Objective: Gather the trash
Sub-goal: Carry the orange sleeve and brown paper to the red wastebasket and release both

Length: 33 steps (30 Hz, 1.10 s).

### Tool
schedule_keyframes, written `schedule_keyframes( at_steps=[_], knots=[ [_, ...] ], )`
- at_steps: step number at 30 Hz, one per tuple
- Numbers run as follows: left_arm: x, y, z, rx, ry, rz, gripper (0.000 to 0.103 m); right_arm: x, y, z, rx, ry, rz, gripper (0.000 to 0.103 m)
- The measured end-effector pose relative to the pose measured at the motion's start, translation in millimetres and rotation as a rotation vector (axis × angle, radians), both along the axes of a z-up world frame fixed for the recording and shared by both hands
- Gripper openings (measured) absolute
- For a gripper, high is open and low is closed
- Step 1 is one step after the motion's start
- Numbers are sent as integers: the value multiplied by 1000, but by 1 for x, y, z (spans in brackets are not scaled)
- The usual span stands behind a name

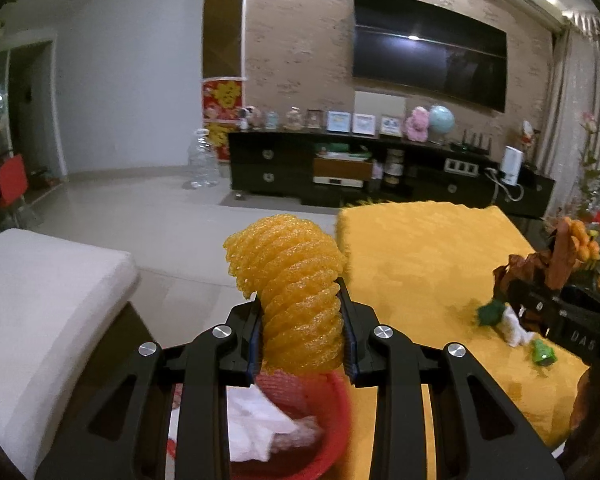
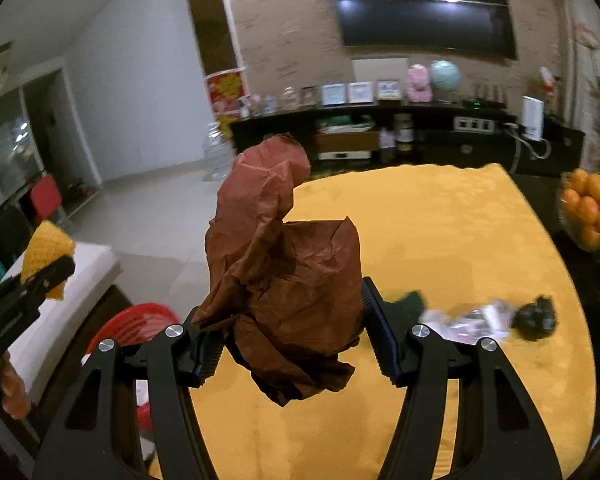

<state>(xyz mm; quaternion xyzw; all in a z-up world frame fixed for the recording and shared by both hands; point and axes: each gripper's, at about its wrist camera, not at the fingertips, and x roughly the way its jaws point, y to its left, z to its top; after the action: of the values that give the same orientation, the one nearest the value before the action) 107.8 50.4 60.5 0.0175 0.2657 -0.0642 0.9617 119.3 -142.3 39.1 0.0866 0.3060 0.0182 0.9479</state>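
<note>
The left claw [image 1: 302, 332] grips a yellow foam fruit net [image 1: 292, 280] above the red basket [image 1: 332, 420]. The right claw [image 2: 292, 340] clamps crumpled brown paper [image 2: 284, 272] over the yellow-clothed table [image 2: 460, 240].

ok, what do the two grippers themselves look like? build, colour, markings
Both match: matte black linkage arms with slotted cutouts and round silver pivot bolts. The left gripper has blue-edged finger pads; the right gripper has ribbed black pads. Pale lettering marks the right gripper's body in the left view. No cables visible.
</note>
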Motion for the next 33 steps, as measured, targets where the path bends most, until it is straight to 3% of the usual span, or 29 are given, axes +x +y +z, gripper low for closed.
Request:
schedule_keyframes(
  at_steps=[8, 16, 21, 33],
  knots=[
    [3, 36, -1, -16, 12, 69, 29, 26, 59, 6, -32, 32, 156, 59],
    [9, 55, -12, 2, 41, 125, 29, 51, 91, 8, -17, 30, 280, 59],
    [15, 65, -22, 11, 72, 153, 29, 55, 100, -11, -9, 81, 316, 59],
    [19, 85, -45, -18, 164, 165, 29, 60, 130, -27, 13, 138, 386, 60]
  ],
)
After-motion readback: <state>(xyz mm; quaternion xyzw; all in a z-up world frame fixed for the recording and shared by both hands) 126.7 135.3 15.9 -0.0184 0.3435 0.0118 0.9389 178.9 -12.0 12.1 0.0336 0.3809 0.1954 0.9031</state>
